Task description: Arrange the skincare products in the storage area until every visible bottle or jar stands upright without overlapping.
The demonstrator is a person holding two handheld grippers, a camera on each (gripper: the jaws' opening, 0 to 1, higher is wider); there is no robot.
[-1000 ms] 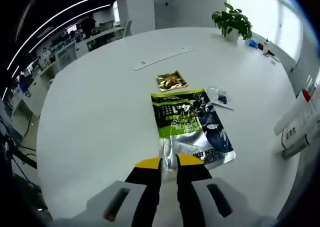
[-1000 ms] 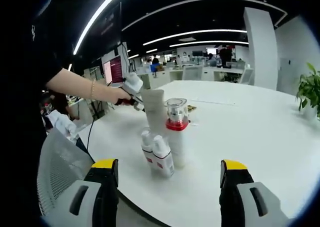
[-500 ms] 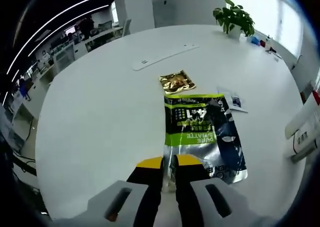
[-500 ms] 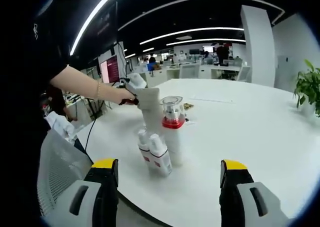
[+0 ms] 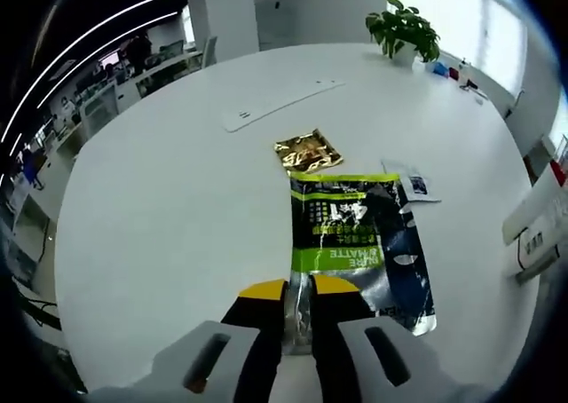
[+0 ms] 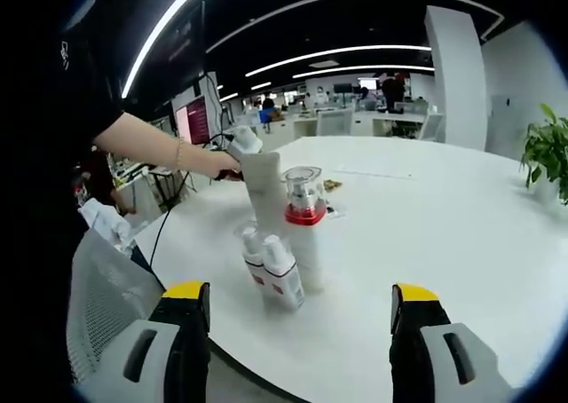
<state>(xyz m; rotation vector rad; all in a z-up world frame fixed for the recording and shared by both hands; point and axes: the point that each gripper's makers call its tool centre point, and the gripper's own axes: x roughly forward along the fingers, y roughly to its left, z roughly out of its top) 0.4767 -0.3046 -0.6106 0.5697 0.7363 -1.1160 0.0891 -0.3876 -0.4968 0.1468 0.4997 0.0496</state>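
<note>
My left gripper (image 5: 299,298) is shut on the silver bottom edge of a flat green, black and silver pouch (image 5: 351,239) that lies on the white table (image 5: 169,208). In the right gripper view a tall white tube (image 6: 263,193), a bottle with a red collar and clear cap (image 6: 304,230) and two small white bottles with red labels (image 6: 273,268) stand upright together near the table edge. My right gripper (image 6: 300,293) hangs open in front of them, apart from them. Behind the tube, a person's hand (image 6: 217,165) holds the left gripper (image 6: 243,142).
A gold sachet (image 5: 308,150) and a small white sachet (image 5: 411,185) lie beyond the pouch, and a long white strip (image 5: 280,104) lies farther off. White bottles (image 5: 535,228) show at the right edge. A potted plant (image 5: 404,32) stands at the far side. A mesh chair (image 6: 102,301) stands by the table.
The left gripper stays shut on the pouch, which now lies straighter ahead of the jaws. The left hand has shifted slightly in the right gripper view. The bottles have not moved.
</note>
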